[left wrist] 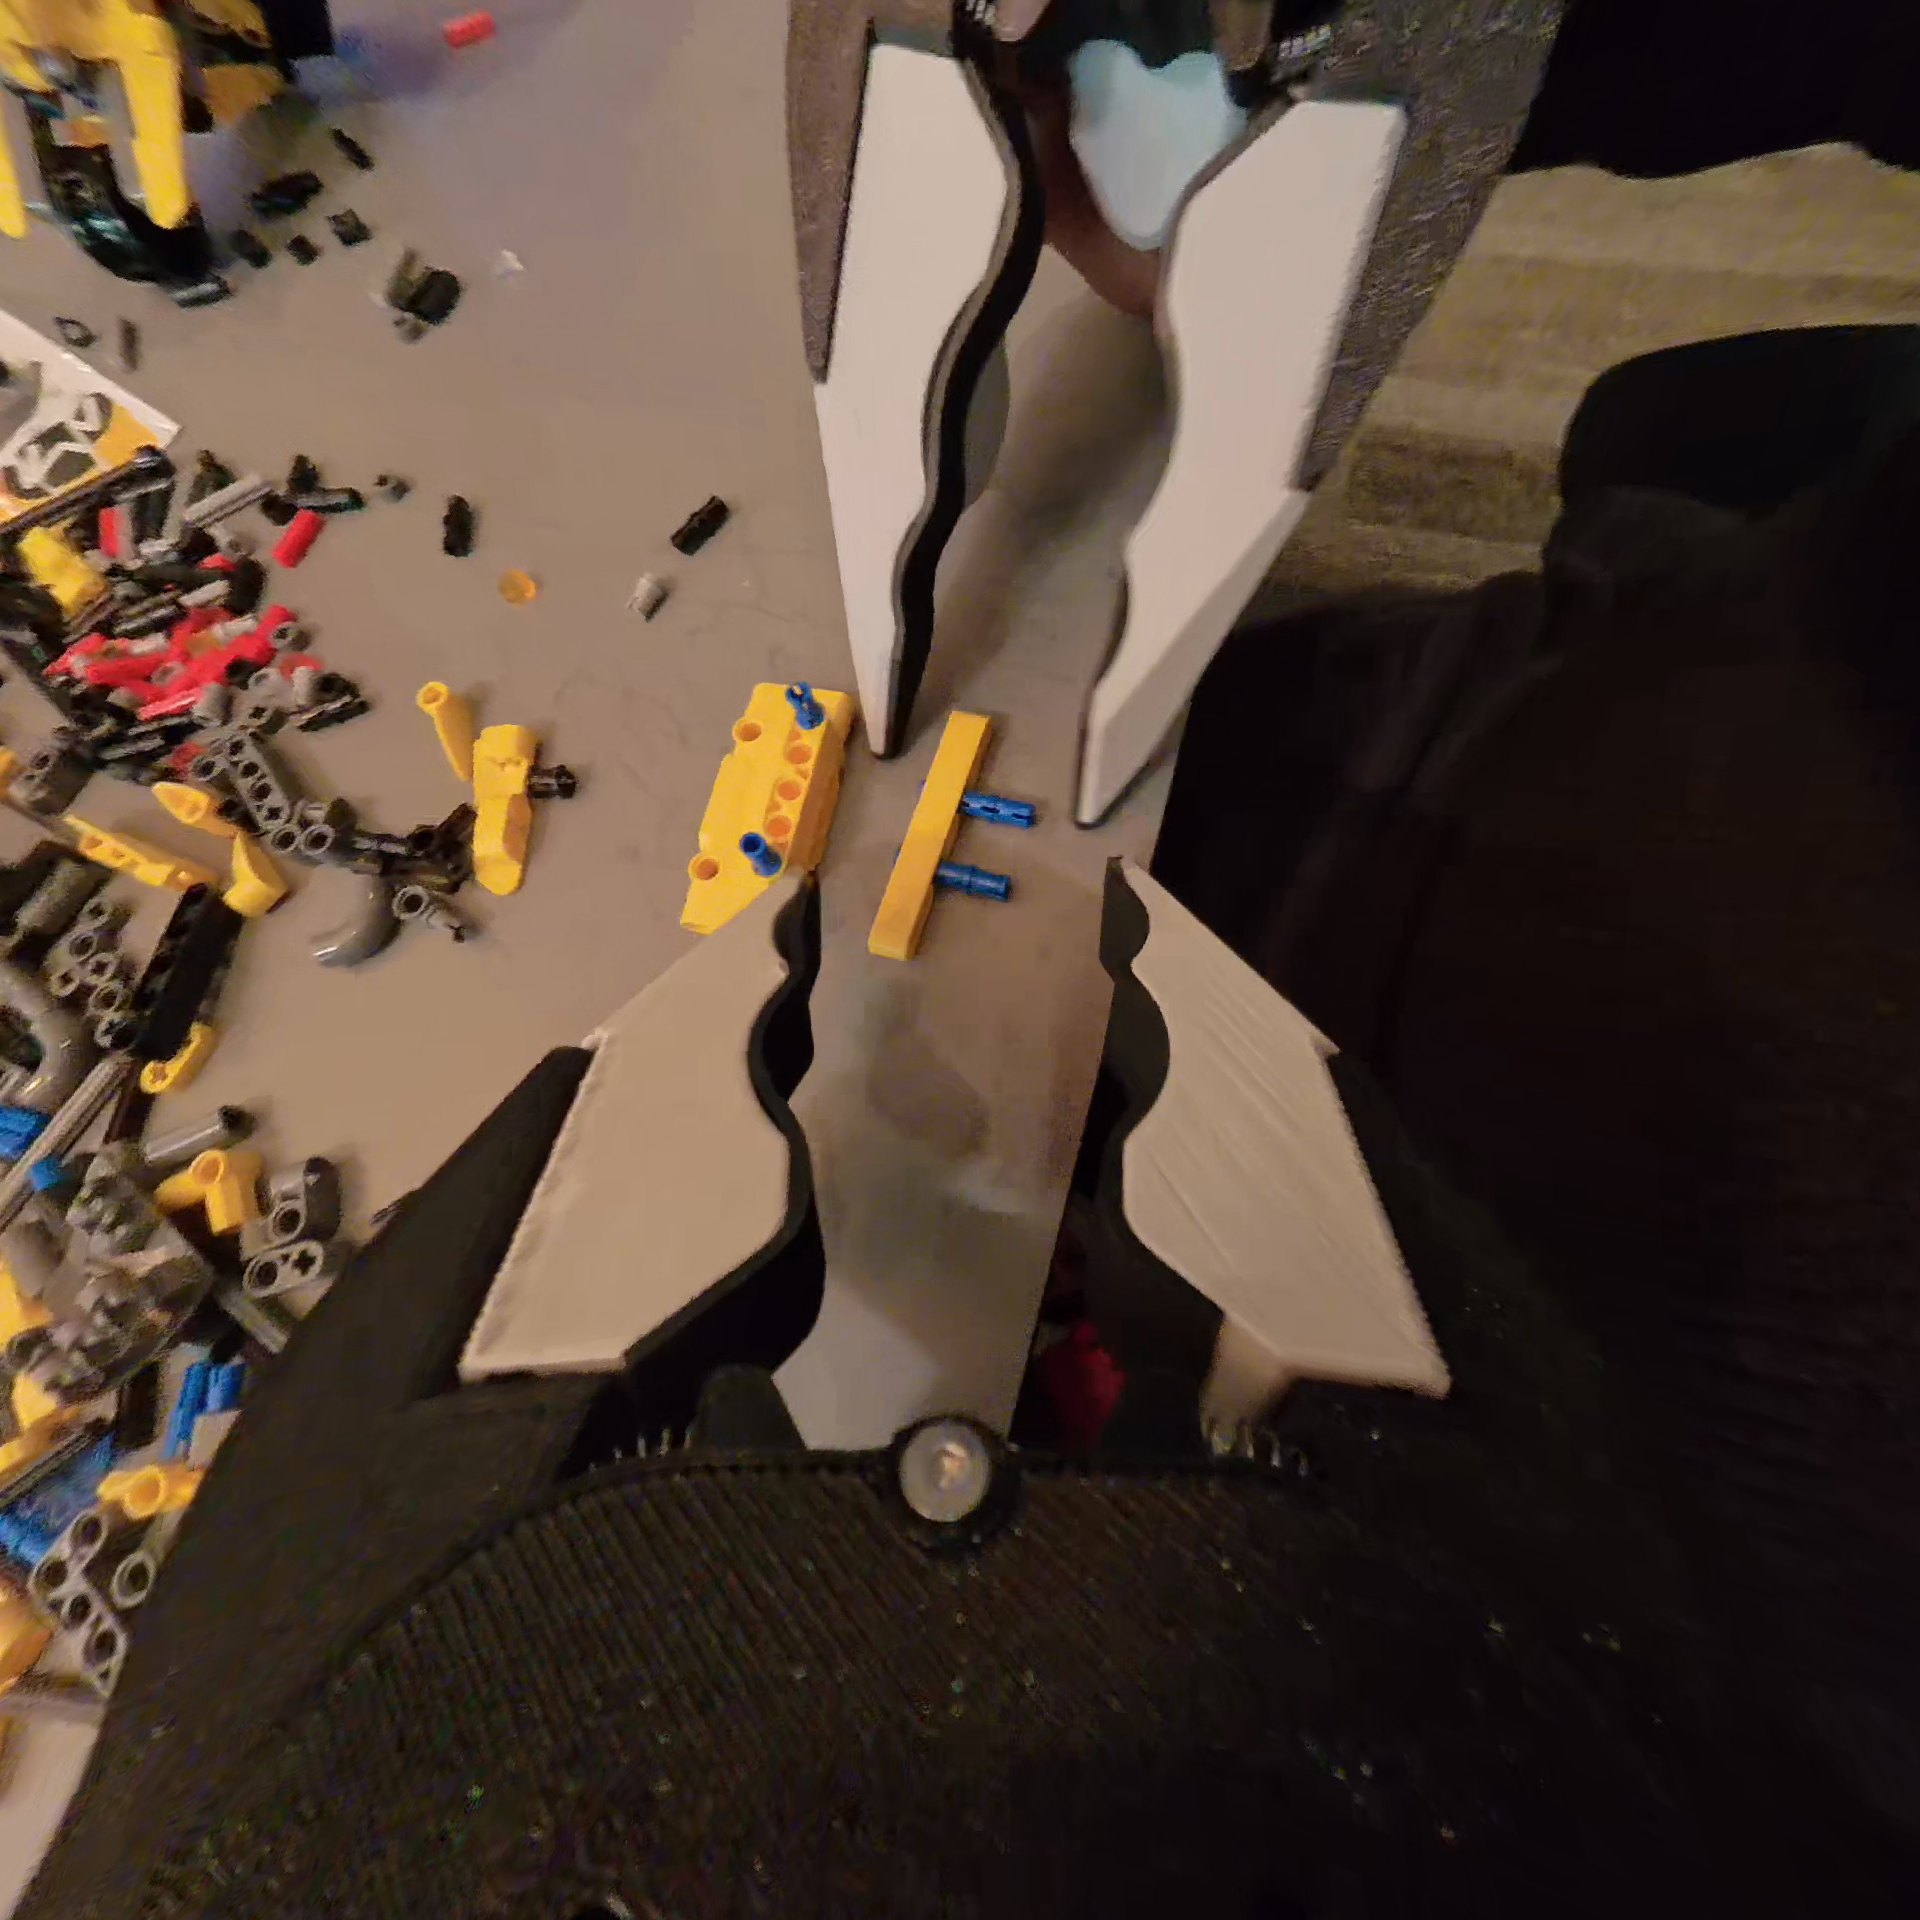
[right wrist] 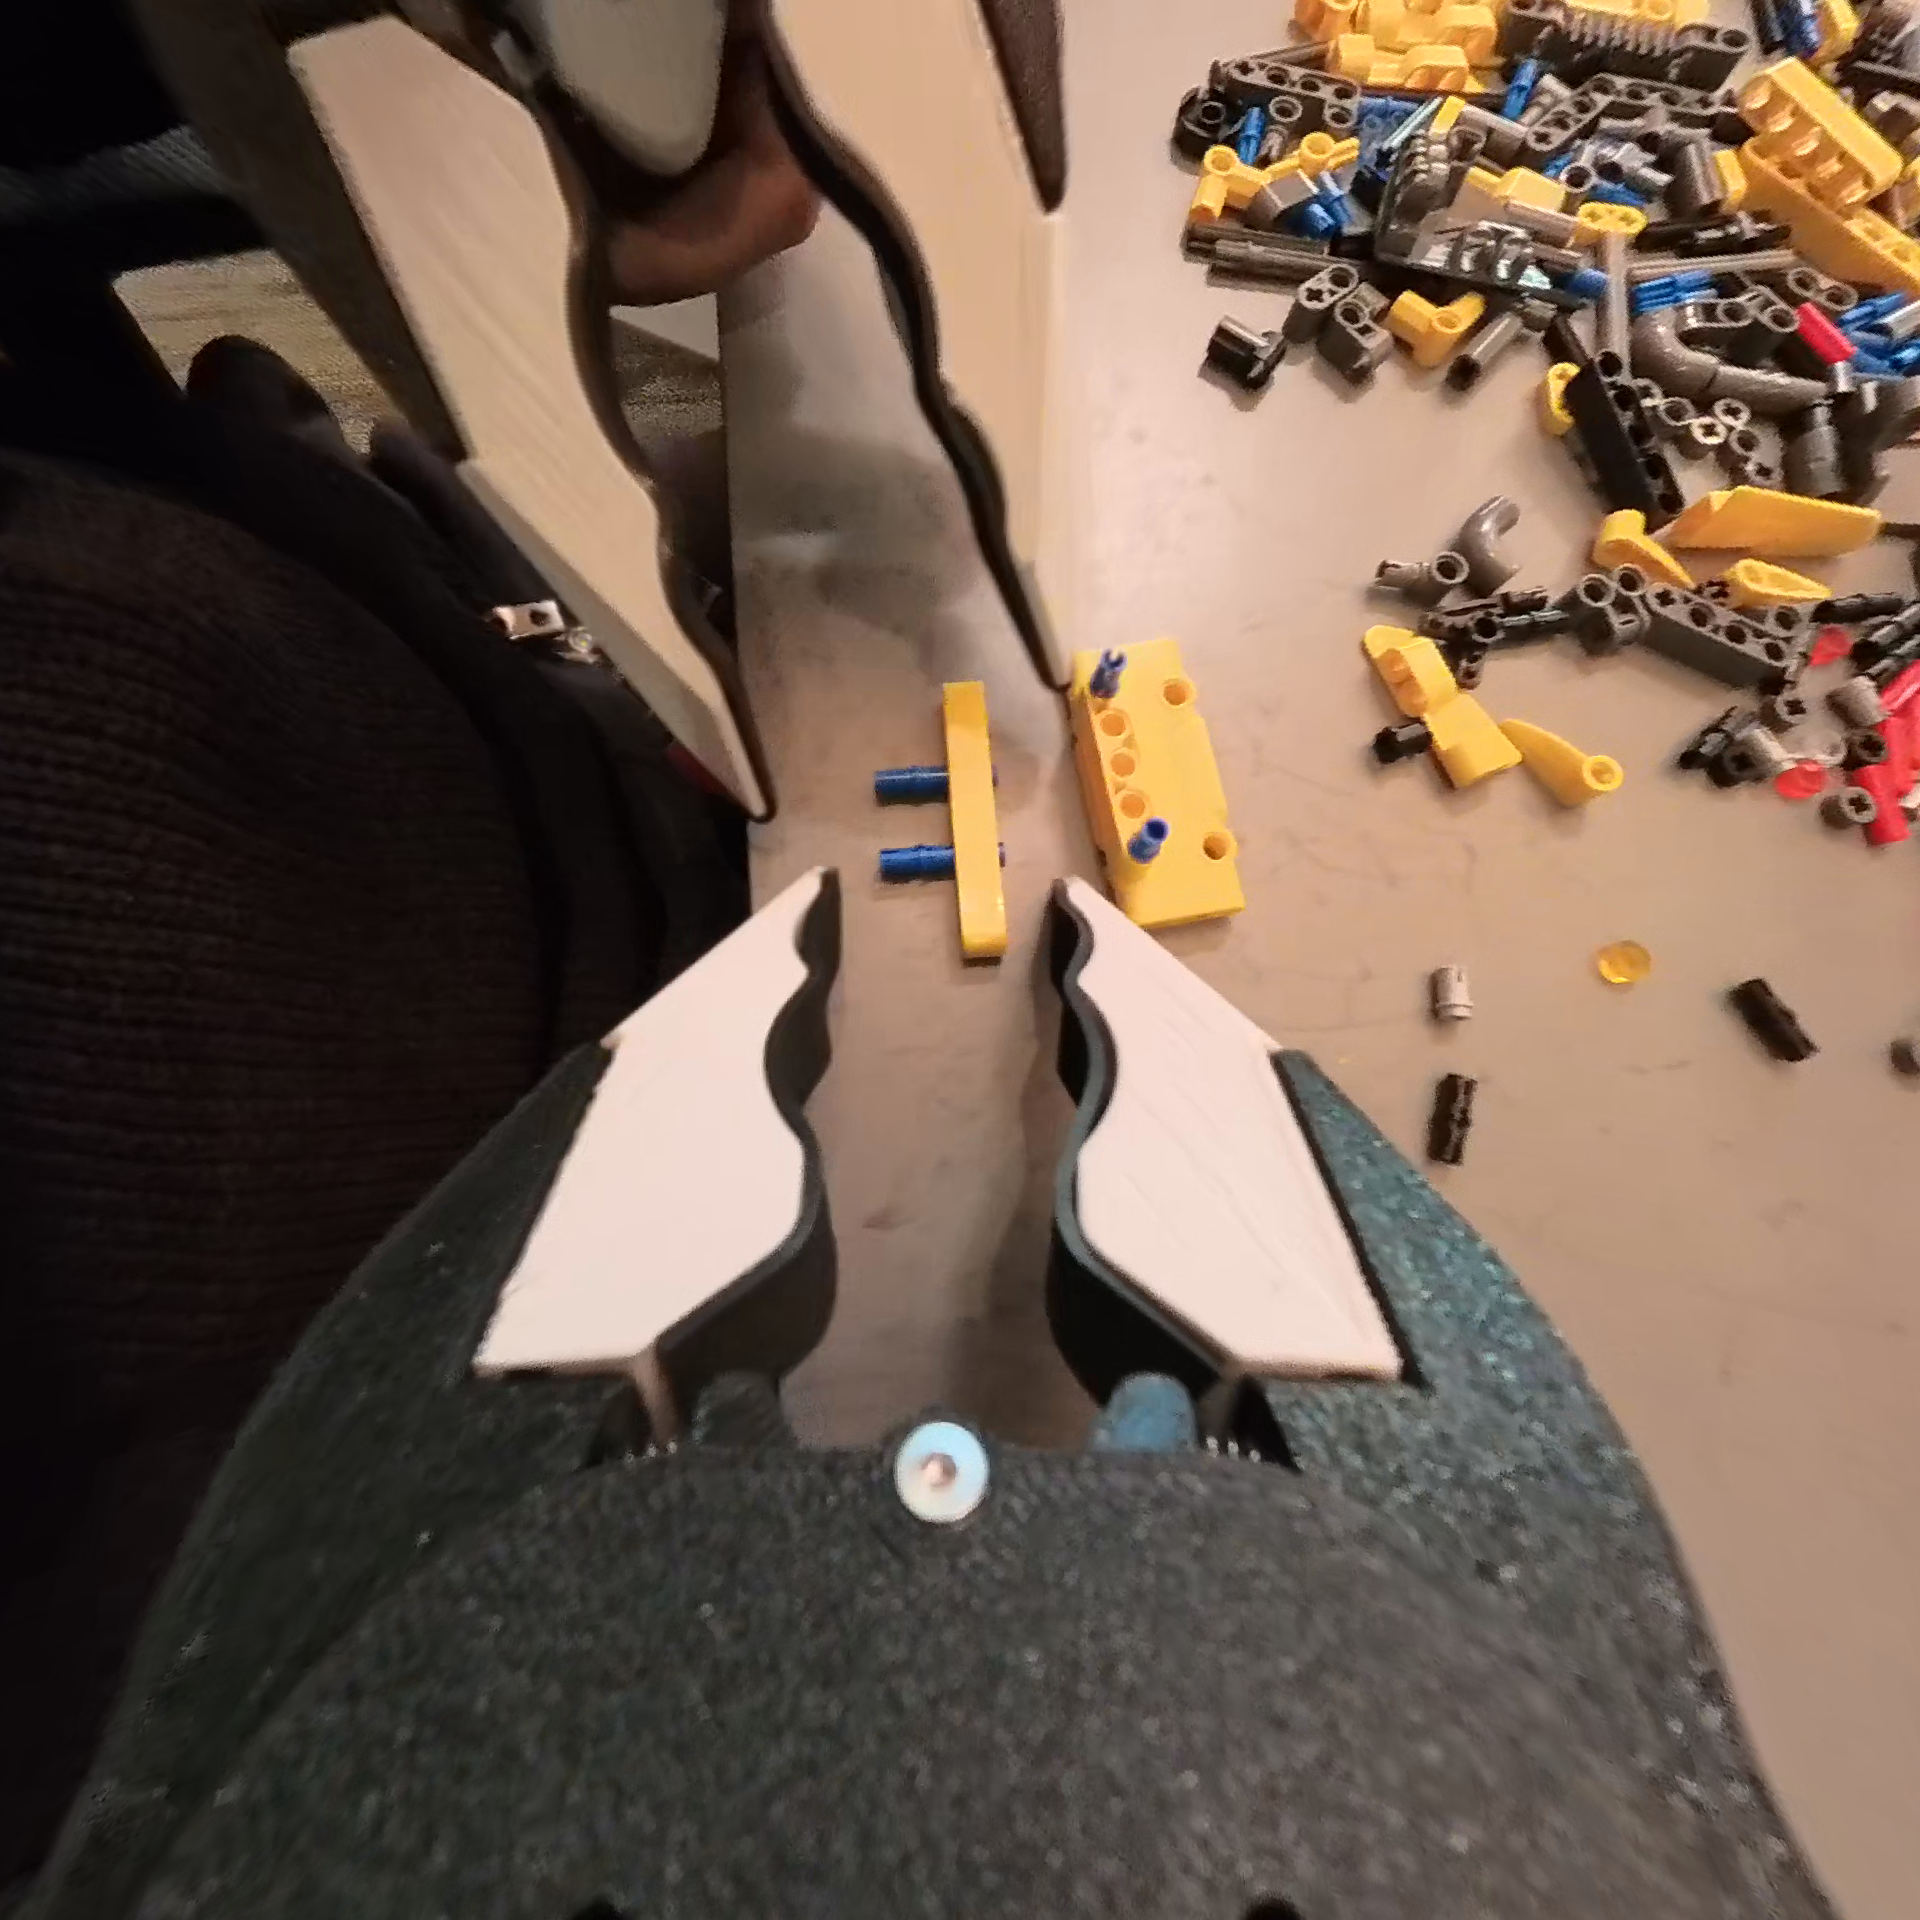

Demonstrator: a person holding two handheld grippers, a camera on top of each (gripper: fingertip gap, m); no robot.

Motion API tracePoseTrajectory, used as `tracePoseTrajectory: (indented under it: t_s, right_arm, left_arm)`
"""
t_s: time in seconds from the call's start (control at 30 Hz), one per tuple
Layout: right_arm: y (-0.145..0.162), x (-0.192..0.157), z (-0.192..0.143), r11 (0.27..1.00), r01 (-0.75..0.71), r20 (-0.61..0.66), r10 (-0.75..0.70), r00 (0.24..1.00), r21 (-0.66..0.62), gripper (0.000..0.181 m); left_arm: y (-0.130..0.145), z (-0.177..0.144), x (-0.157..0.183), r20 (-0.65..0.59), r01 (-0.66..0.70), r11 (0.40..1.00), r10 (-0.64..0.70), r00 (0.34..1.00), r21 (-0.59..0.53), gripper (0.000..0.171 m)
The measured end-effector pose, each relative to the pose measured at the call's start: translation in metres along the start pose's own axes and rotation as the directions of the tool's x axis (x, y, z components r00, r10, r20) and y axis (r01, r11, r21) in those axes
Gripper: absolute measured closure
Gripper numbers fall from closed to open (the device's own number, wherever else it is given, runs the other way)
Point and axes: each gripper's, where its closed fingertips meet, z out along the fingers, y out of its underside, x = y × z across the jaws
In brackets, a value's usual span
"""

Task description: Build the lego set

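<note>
Left of the left gripper (left wrist: 961,878) lay a loose heap of parts (left wrist: 125,727), grey, black, red and yellow beams and pins. Just off its left fingertip sat a chunky yellow block (left wrist: 769,810) with a row of round holes and two blue pins standing up. Between the tips lay a slim yellow beam (left wrist: 930,836), smooth and flat-sided, with two blue pins (left wrist: 982,844) poking sideways toward the right finger. Both grippers stood spread wide, holding nothing; the right gripper (right wrist: 940,883) faced it from the far side, tips bracketing the same beam (right wrist: 975,816). Fingers were pale ridged plastic with wavy black pads. The matte grey table (left wrist: 623,364) ended just right of the beam, dark cloth beyond.
</note>
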Motion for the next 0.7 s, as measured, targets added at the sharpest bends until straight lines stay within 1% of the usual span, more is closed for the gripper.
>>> tracePoseTrajectory:
  t_s: [0.07, 0.17, 0.27, 0.4, 0.6, 0.7]
  right_arm:
    - [-0.0008, 0.0036, 0.0003, 1.0, -0.015, 0.002, 0.015, 1.0, 0.005, 0.146]
    - [-0.0022, 0.0033, 0.0002, 0.998, -0.054, 0.037, 0.054, 0.998, 0.019, 0.146]
    - [-0.0026, 0.0016, -0.0003, 0.997, -0.068, 0.052, 0.066, 0.996, 0.023, 0.142]
    - [-0.0021, 0.0009, 0.0, 0.999, -0.049, 0.035, 0.048, 0.998, 0.014, 0.141]
    - [-0.002, 0.0049, 0.0017, 1.0, -0.016, -0.028, 0.016, 0.999, 0.012, 0.149]
    - [-0.0027, 0.0023, 0.0022, 1.0, -0.002, -0.03, 0.002, 1.0, 0.014, 0.157]
  left_arm:
    - [0.002, 0.0017, 0.0007, -0.021, 0.013, 1.0, -0.013, 1.0, -0.018, 0.123]
    - [0.0072, 0.0045, 0.0013, -0.026, 0.026, 0.998, -0.027, 0.999, -0.051, 0.122]
    - [0.0066, 0.006, 0.0024, -0.032, 0.046, 0.998, -0.047, 0.998, -0.038, 0.128]
    - [0.0076, 0.0043, 0.0004, -0.028, 0.056, 0.998, -0.057, 0.998, -0.036, 0.133]
    - [0.0076, 0.0042, -0.0022, 0.007, 0.043, 0.999, -0.043, 0.999, -0.034, 0.145]
    - [0.0076, 0.0048, -0.0032, 0.037, 0.022, 0.999, -0.02, 0.999, -0.035, 0.148]
